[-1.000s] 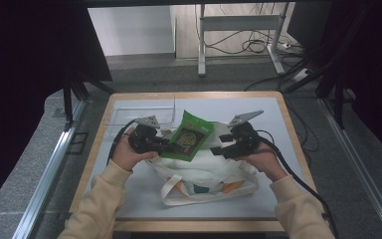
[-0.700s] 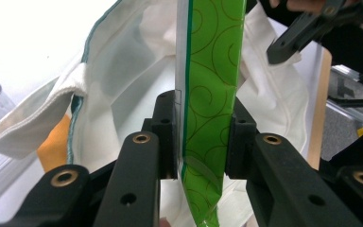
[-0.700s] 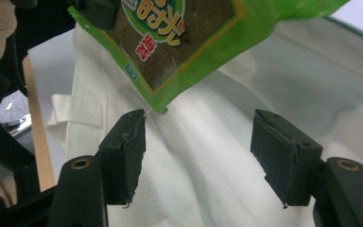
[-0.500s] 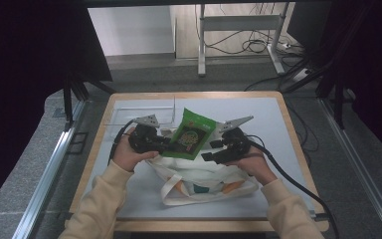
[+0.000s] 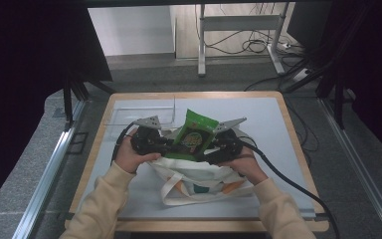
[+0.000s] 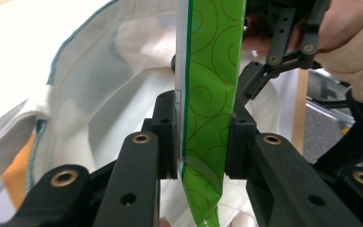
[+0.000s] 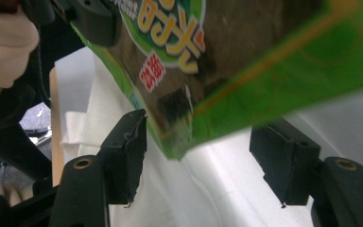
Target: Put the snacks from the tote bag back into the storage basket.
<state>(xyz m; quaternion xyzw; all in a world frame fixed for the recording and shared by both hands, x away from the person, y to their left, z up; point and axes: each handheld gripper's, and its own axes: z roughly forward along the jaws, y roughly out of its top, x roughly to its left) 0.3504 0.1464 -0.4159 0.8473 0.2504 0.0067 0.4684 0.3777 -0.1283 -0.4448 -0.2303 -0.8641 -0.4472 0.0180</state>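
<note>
A green snack packet [image 5: 194, 133] stands upright over the open mouth of a white tote bag [image 5: 199, 180]. My left gripper [image 5: 171, 146] is shut on the packet's left edge; in the left gripper view both pads of that gripper [image 6: 202, 142] press on the packet [image 6: 210, 94]. My right gripper [image 5: 210, 152] is at the packet's lower right. Its jaws have just closed a little. In the right gripper view this gripper [image 7: 198, 151] stands open, with the packet's corner [image 7: 246, 61] between and above the pads, untouched. The bag's cloth [image 7: 217, 198] lies below.
The bag lies on a white mat [image 5: 278, 129] inside a wooden table rim [image 5: 298, 149]. A clear plastic tray [image 5: 144, 115] stands at the back left. A black cable [image 5: 288, 181] trails off the right gripper across the mat.
My right gripper has come left and down, closer to the packet's lower right corner. The left gripper and the packet have stayed where they were.
</note>
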